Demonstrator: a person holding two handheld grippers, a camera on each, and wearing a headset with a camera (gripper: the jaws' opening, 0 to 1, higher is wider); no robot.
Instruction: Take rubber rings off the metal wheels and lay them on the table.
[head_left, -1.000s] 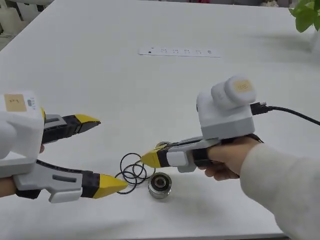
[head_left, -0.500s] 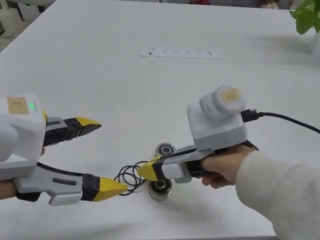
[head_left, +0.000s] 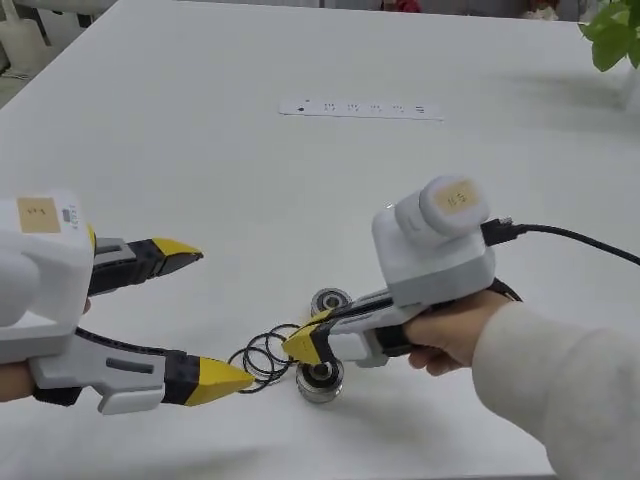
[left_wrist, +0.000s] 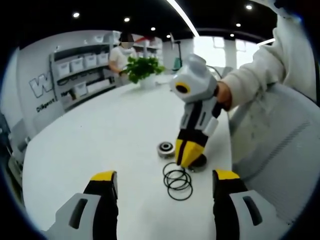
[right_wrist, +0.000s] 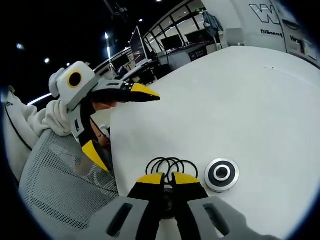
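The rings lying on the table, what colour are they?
Black. The rings show best in the left gripper view.

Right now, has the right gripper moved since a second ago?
Yes. The right gripper has dropped toward the person, away from the power strip, over the near wheel, uncovering the far wheel.

Left tool (head_left: 220, 316) jaws spread wide, right tool (head_left: 292, 346) jaws together

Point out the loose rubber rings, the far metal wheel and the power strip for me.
rubber rings (left_wrist: 177, 181), left gripper view, where the loops overlap
far metal wheel (right_wrist: 221, 174), right gripper view, its dark hub
power strip (head_left: 360, 106), head view, middle of its white body
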